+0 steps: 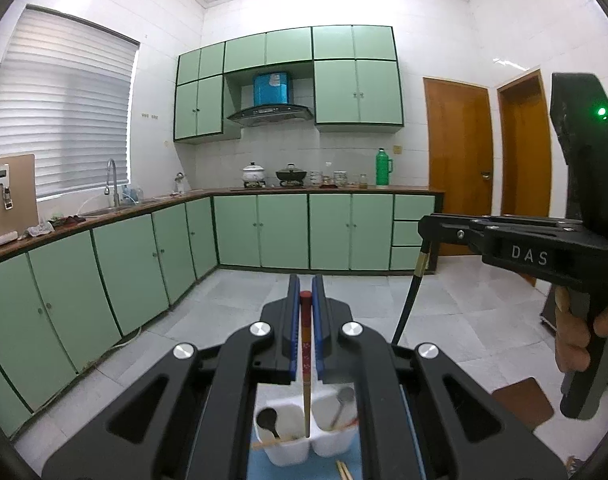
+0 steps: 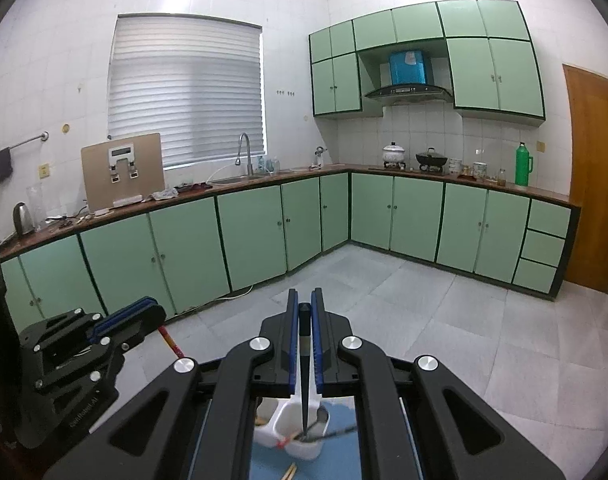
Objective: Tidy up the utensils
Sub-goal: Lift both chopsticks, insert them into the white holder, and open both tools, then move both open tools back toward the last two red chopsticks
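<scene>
My left gripper (image 1: 306,294) is shut on a red-topped chopstick (image 1: 306,344) that hangs tip down over a white two-compartment utensil holder (image 1: 287,450). The holder has a dark spoon (image 1: 268,420) in its left cup and a metal spoon (image 1: 342,400) in its right cup. My right gripper (image 2: 303,306) is shut on a black chopstick (image 2: 304,372) whose tip reaches into the holder's right cup (image 2: 308,446). The right gripper also shows in the left wrist view (image 1: 426,226), and the left gripper shows in the right wrist view (image 2: 143,314).
The holder stands on a blue mat (image 2: 271,466). Loose wooden chopsticks (image 1: 344,470) lie on the mat in front of it. Green kitchen cabinets (image 1: 263,232) and a tiled floor (image 1: 444,312) lie beyond. A brown board (image 1: 524,402) sits at the right.
</scene>
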